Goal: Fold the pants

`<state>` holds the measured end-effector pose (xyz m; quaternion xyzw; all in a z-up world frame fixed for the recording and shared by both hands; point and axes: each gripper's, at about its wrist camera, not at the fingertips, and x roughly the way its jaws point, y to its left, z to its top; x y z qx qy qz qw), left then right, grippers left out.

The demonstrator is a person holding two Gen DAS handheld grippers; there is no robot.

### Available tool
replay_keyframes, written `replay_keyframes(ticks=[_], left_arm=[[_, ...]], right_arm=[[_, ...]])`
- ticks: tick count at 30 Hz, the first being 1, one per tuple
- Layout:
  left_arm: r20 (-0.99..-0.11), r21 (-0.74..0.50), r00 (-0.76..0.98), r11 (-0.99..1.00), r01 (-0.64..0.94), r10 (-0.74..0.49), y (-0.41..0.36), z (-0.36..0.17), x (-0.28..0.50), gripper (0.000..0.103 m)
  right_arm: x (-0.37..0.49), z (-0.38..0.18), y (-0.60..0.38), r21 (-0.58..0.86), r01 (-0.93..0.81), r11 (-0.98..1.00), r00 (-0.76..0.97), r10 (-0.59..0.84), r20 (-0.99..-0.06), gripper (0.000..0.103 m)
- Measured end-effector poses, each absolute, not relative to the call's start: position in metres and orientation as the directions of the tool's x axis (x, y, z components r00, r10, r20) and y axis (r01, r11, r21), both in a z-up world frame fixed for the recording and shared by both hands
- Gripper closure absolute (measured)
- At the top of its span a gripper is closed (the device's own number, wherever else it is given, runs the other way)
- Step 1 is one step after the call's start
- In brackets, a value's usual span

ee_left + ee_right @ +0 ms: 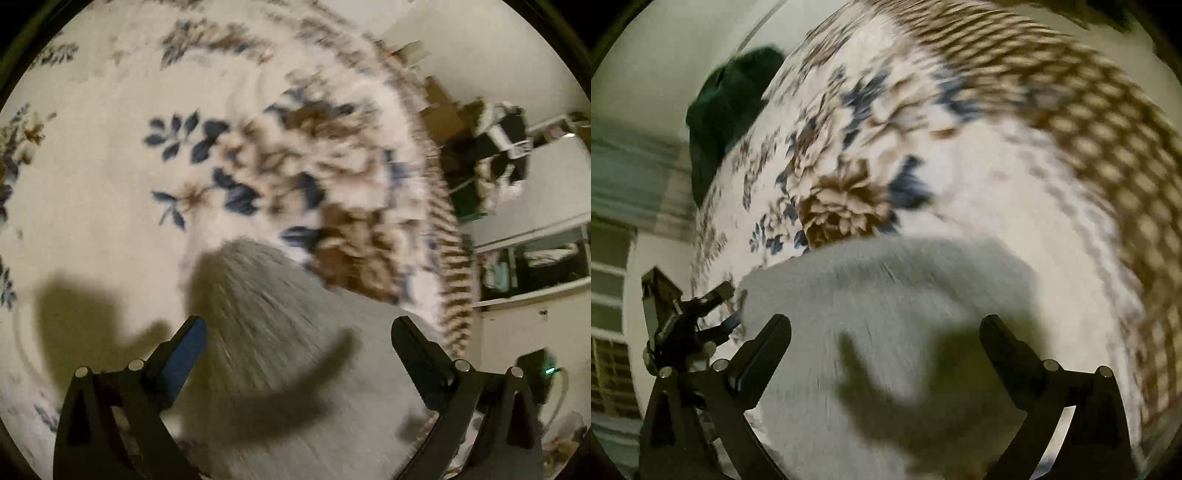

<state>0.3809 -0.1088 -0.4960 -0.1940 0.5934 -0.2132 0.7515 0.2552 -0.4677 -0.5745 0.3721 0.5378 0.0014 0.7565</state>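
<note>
Both sets of fingers spread wide, gripping nothing: left gripper point(298, 332) and right gripper point(885, 330) each poised over the grey pants point(295, 350), which lie flat on the floral bedspread point(92, 221) directly beneath. From the right view, left gripper visible at 9 o'clock, just beside the cloth's edge. Probably best to lower onto an edge or corner, pinch one layer cleanly, lift both ends level, then carry over evenly. Heavy blur, so seams unreadable. Far off at 3 o'clock in the left view, shelves point(535, 258)
</note>
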Motion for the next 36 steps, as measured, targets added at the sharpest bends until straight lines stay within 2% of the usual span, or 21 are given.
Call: replay_keyframes(ticks=[2,5,7,10,12,16,20,21,22,23,24,26,28,29,36], left_arm=[[-0.789,-0.576,0.195,0.811,0.098,-0.583,-0.106,-0.487,0.362,0.0],[-0.771,-0.616,0.152,0.785,0.066,-0.618,-0.107,-0.499,0.337,0.0],[-0.789,-0.604,0.111,0.796,0.043,-0.604,-0.109,-0.519,0.327,0.0],[-0.819,-0.565,0.091,0.824,0.048,-0.567,-0.109,-0.549,0.318,0.0],[-0.797,-0.598,0.084,0.801,0.02,-0.598,-0.103,-0.563,0.319,0.0],[-0.745,-0.667,0.039,0.743,-0.045,-0.666,-0.094,-0.588,0.324,0.0],[-0.714,-0.7,0.025,0.712,-0.049,-0.7,-0.097,-0.592,0.331,0.0],[-0.706,-0.709,0.035,0.704,-0.04,-0.708,-0.098,-0.59,0.334,0.0],[-0.707,-0.708,0.045,0.706,-0.024,-0.706,-0.101,-0.586,0.335,0.002],[-0.7,-0.713,0.051,0.701,-0.013,-0.712,-0.102,-0.582,0.336,0.01],[-0.694,-0.718,0.06,0.696,-0.002,-0.717,-0.103,-0.577,0.336,0.016],[-0.677,-0.731,0.08,0.681,0.035,-0.731,-0.104,-0.562,0.336,0.042],[-0.648,-0.755,0.103,0.654,0.045,-0.755,-0.1,-0.546,0.337,0.05],[-0.633,-0.766,0.115,0.641,0.05,-0.765,-0.101,-0.538,0.336,0.053],[-0.558,-0.802,0.202,0.585,0.117,-0.805,-0.102,-0.469,0.35,0.054]], right_arm=[[0.214,-0.579,-0.473,0.596,0.456,0.66,0.418,0.432,-0.799,0.0],[0.159,-0.617,-0.469,0.66,0.553,0.509,0.403,0.529,-0.747,0.0],[0.138,-0.658,-0.455,0.721,0.593,0.358,0.437,0.609,-0.662,0.0],[0.139,-0.713,-0.437,0.77,0.605,0.203,0.498,0.659,-0.565,0.0],[0.147,-0.737,-0.428,0.785,0.6,0.154,0.52,0.67,-0.53,0.0],[0.167,-0.744,-0.41,0.838,0.531,0.131,0.578,0.667,-0.47,0.0],[0.181,-0.728,-0.4,0.875,0.467,0.127,0.612,0.668,-0.424,0.016],[0.185,-0.726,-0.397,0.87,0.469,0.149,0.606,0.663,-0.44,0.025],[0.189,-0.729,-0.394,0.863,0.479,0.164,0.598,0.659,-0.457,0.033],[0.19,-0.732,-0.392,0.85,0.499,0.169,0.588,0.655,-0.475,0.05],[0.191,-0.733,-0.391,0.843,0.509,0.173,0.584,0.651,-0.486,0.056],[0.192,-0.721,-0.387,0.838,0.499,0.22,0.584,0.629,-0.513,0.063],[0.192,-0.703,-0.383,0.839,0.482,0.253,0.59,0.614,-0.524,0.065],[0.192,-0.696,-0.382,0.84,0.478,0.257,0.595,0.609,-0.524,0.066],[0.228,-0.61,-0.373,0.854,0.371,0.364,0.624,0.584,-0.519,0.068]])
